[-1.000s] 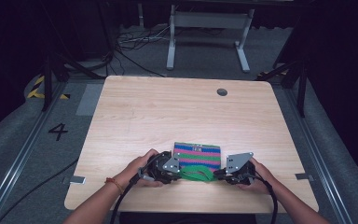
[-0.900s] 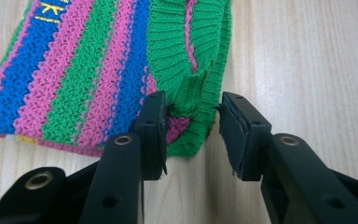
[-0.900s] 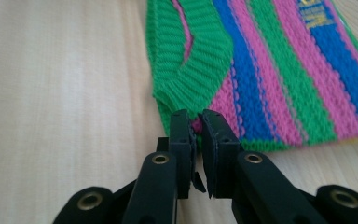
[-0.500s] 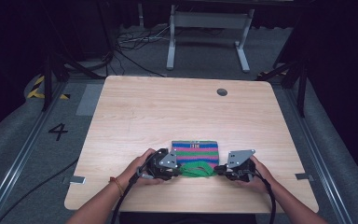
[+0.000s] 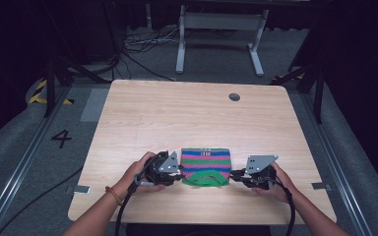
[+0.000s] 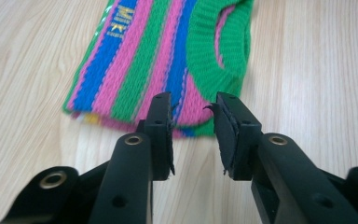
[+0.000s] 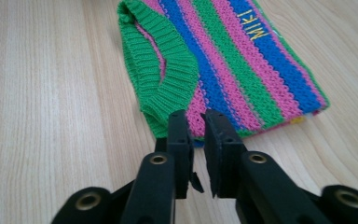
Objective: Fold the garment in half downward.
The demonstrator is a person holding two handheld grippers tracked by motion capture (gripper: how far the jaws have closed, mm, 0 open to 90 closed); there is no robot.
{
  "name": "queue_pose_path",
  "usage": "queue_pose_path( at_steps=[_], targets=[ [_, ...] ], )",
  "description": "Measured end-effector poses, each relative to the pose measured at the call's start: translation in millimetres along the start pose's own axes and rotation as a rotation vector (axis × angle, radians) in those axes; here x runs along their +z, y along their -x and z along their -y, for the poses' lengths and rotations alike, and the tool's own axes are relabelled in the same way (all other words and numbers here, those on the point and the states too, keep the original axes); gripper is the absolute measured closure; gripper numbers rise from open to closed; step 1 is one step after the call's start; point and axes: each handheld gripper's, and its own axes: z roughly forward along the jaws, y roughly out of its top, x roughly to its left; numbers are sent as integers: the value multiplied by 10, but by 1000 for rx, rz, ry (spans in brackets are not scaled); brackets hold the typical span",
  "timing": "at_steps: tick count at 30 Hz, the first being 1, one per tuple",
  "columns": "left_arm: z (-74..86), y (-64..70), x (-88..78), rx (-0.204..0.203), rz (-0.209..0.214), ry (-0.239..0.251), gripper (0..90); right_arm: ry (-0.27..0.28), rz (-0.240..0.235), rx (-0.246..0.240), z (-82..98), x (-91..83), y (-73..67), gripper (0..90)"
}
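Dark room, grey carpet floor (image 5: 24, 147), pale wooden table (image 5: 177, 113), cables (image 5: 142, 42) behind.

The folded striped sweater (image 6: 168, 60) is chunky knitted yarn, matt and ribbed at its green collar, with yellow stitched lettering. My table (image 5: 187, 118) is pale wood-grain laminate, smooth with a soft sheen. My left gripper (image 6: 193, 119) has matt black plastic jaws with brassy metal rivets and worn rubbery pads.
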Motion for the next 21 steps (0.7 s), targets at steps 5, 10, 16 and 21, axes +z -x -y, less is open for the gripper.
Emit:
queue_pose_path(
  at_steps=[5,10,16,21],
  targets=[
    [120,23,-152,-13,-40,-35,630,-3,30,11,20,-135,10,759],
    [248,29,-269,-40,-71,-49,595,-11,59,25,98,-252,31,742],
    [449,24,-392,-86,-109,-71,537,-13,103,63,224,-382,65,675],
    [612,10,-491,-130,-137,-83,488,-11,144,101,350,-485,108,614]
  ],
)
